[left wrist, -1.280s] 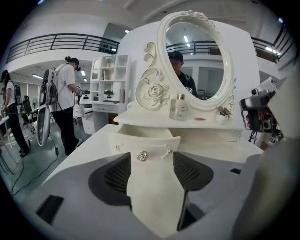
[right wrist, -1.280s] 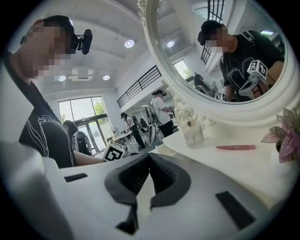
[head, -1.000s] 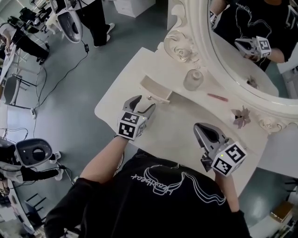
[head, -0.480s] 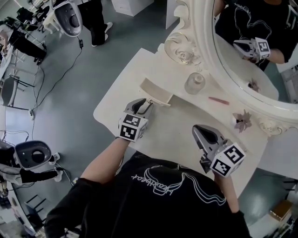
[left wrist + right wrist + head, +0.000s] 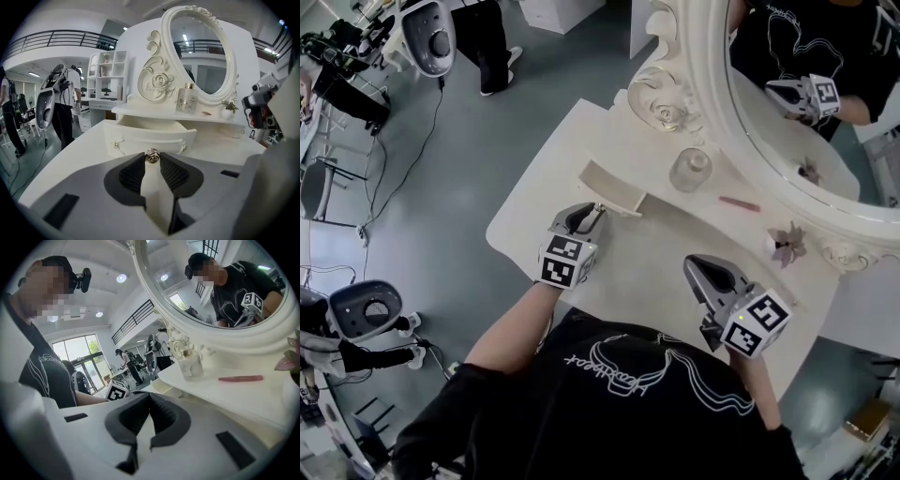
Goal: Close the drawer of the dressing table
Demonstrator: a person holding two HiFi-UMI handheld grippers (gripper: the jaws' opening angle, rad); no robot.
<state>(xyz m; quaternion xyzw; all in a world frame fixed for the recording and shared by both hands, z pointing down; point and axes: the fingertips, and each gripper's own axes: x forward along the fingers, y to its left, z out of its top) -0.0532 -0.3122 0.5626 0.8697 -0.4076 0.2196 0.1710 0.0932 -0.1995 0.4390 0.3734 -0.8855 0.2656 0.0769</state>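
Observation:
The white dressing table (image 5: 647,258) has its small drawer (image 5: 614,186) pulled out at the left, empty inside. In the left gripper view the drawer front (image 5: 150,135) faces me, with a round metal knob (image 5: 151,156) at its middle. My left gripper (image 5: 596,212) (image 5: 151,160) has just been closing, and its pads now press on that knob from both sides. My right gripper (image 5: 694,266) (image 5: 150,395) hovers over the tabletop to the right, shut, holding nothing.
An oval mirror (image 5: 787,103) in a carved frame stands at the back. On the shelf under it are a glass perfume bottle (image 5: 689,169), a pink stick (image 5: 739,201) and a small potted plant (image 5: 787,242). Machines (image 5: 366,314) and cables stand on the floor at left.
The left gripper's jaws have narrowed from wide open to a grip on the drawer knob. The drawer stays pulled out. The right gripper has hardly moved.

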